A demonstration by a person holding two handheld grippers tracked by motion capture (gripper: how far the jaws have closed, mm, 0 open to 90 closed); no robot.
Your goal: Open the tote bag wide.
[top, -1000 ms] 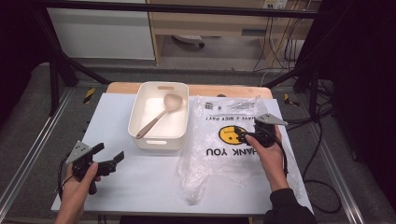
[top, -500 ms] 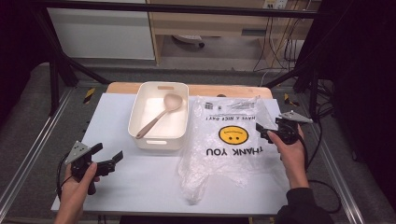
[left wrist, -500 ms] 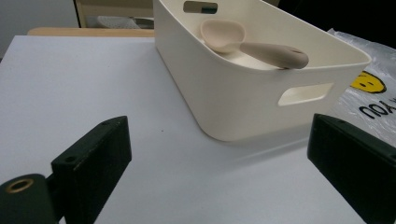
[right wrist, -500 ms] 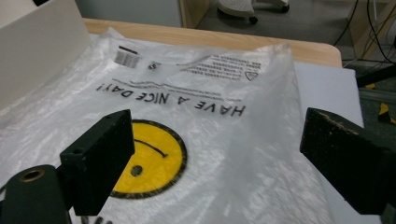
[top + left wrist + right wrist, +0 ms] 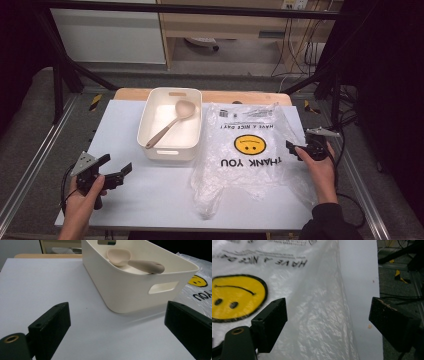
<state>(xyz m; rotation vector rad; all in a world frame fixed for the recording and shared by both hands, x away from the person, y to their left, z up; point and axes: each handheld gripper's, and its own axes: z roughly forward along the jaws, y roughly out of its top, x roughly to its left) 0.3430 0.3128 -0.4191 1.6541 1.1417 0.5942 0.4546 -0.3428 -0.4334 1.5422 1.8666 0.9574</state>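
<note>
**Inspector:** The plastic bag (image 5: 247,152) lies flat on the right half of the table (image 5: 120,125), its printed smiley face (image 5: 249,145) near the middle. What of the right gripper (image 5: 291,148)?

**Assistant:** Its jaws have just been closing a little but stand wide apart, gripping nothing. In the right gripper view one jaw hangs over the bag's clear film (image 5: 317,315), the other over the bare table edge; the bag's right border runs between them. Whether they touch the film cannot be told.

**Inspector:** And the left gripper (image 5: 116,172)?

**Assistant:** Jaws spread wide, empty, near the table's front left corner, well apart from the bag. It points toward the white bin (image 5: 130,290).

**Inspector:** The bin's position?

**Assistant:** Just beside the bag's left edge, toward the back. A beige spoon (image 5: 170,124) lies inside, its handle propped on the near rim.
</note>
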